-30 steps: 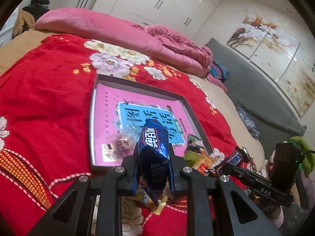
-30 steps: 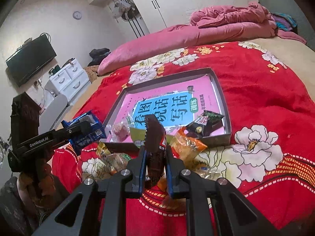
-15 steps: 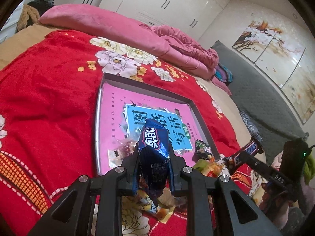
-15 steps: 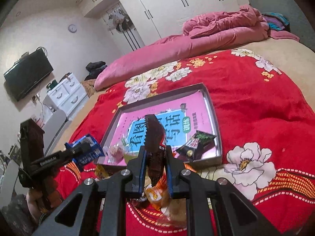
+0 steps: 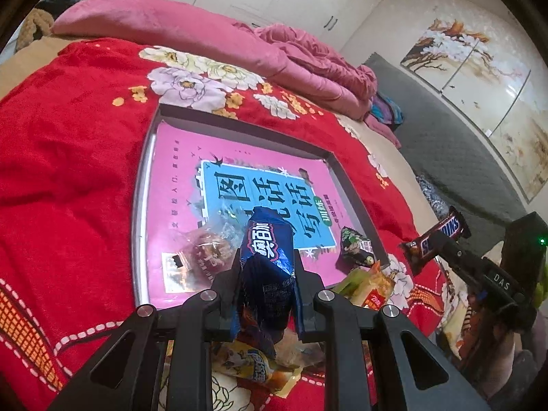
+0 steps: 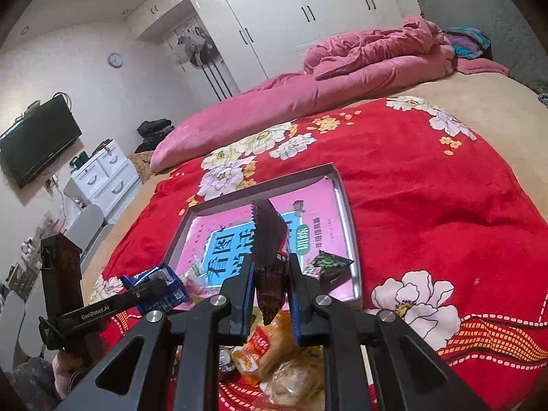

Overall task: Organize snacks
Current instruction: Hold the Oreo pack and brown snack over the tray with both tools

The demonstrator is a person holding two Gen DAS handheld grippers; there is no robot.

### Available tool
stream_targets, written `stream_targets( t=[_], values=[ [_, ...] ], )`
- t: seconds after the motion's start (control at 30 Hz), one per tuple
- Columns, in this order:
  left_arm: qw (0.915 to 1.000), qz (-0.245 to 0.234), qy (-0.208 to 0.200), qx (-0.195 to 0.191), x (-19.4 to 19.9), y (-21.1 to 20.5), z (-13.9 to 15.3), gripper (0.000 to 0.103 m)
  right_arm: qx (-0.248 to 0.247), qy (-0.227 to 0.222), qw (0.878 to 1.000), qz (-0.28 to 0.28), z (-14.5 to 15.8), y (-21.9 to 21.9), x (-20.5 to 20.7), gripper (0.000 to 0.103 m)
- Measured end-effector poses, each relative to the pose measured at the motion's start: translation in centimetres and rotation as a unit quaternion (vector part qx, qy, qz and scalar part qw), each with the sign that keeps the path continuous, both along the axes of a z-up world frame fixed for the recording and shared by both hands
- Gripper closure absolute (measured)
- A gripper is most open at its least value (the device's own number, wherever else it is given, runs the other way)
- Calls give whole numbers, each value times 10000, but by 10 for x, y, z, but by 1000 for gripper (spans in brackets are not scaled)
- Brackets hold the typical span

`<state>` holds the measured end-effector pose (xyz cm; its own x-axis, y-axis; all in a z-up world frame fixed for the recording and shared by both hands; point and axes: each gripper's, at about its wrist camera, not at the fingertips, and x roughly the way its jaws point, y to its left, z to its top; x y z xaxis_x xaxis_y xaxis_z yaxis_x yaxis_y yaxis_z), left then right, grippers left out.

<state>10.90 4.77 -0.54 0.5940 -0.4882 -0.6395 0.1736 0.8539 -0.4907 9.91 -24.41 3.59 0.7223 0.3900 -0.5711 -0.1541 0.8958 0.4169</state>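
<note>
both snacks (image 5: 265, 257) nearer tray (image 5: 144, 185), seemingly

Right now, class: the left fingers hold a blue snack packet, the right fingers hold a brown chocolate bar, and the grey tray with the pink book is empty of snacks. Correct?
Not quite. The grey tray is not empty: the left wrist view shows a dark green triangular packet and a clear wrapped snack on the pink book. The rest stands.

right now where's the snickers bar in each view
Left wrist view: the Snickers bar is at the right edge, held by the right gripper, beside the tray.
Right wrist view: the same bar stands at centre, edge-on between the gripper's fingers.
Shared landmark: the dark green snack packet in the tray's corner.
</note>
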Motion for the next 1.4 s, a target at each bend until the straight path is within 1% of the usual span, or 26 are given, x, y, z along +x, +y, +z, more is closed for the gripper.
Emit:
stream_targets(
  t=[0.2,0.37,0.83,0.9,1.13,1.4],
  values=[
    [9999,-33,103,64,7,-5,-10,80,-121,42,9997,-210,-7,-9,8,85],
    [9999,-52,121,77,11,-6,-11,80,-156,90,9992,-354,-12,-16,15,85],
    [9997,-93,182,149,21,-11,-17,80,-293,265,9977,-552,-29,-15,32,85],
    [9997,-77,185,141,22,-10,-18,80,-368,289,9973,-570,-30,-13,34,85],
    [9997,-26,207,90,26,-8,-19,80,-879,396,9940,-525,-38,2,39,85],
    [9997,-12,235,36,28,-7,-21,80,-715,518,9950,-460,-46,2,44,85]
  ],
)
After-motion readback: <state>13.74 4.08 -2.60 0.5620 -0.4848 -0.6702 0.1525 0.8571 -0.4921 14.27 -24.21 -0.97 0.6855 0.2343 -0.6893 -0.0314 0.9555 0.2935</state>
